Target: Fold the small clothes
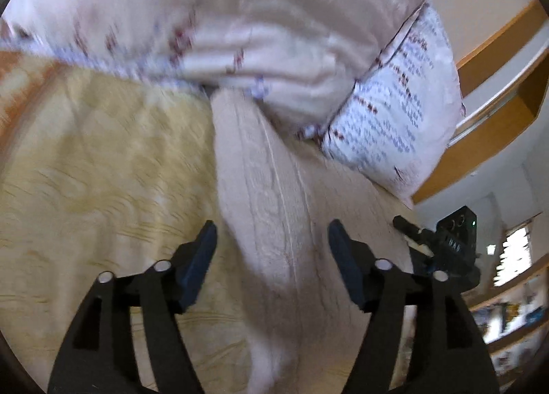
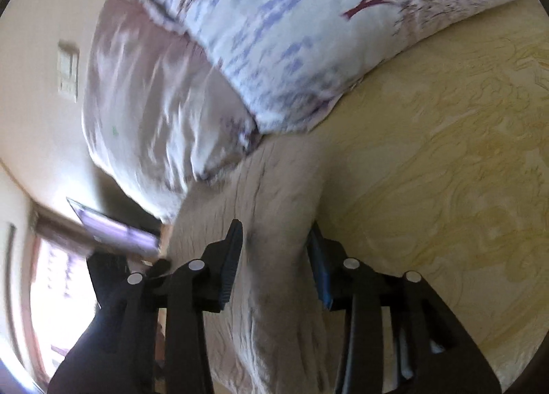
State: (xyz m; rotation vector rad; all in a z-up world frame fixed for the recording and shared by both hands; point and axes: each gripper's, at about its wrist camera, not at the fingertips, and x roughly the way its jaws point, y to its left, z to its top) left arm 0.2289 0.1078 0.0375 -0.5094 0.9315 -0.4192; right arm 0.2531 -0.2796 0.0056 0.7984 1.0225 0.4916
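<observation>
A beige cable-knit garment (image 1: 274, 188) lies as a long folded strip on the yellow bedspread (image 1: 103, 171), its far end touching the pillows. My left gripper (image 1: 272, 246) stands wide open just above it, one finger over each side of the strip, and neither pad presses on the cloth. In the right wrist view the same garment (image 2: 274, 181) runs up between the fingers of my right gripper (image 2: 274, 246). Those jaws stand partly apart with a raised fold between them. The cloth edge hides part of the right finger, and I see no pinch.
Two pillows lie at the head of the bed: a pale pink one (image 1: 257, 34) and a white one with blue and red print (image 1: 394, 112). Wooden shelving (image 1: 497, 51) runs behind them. The other gripper's black body (image 1: 446, 243) shows at the bed's right edge. Yellow bedspread (image 2: 429, 171) spreads to the right.
</observation>
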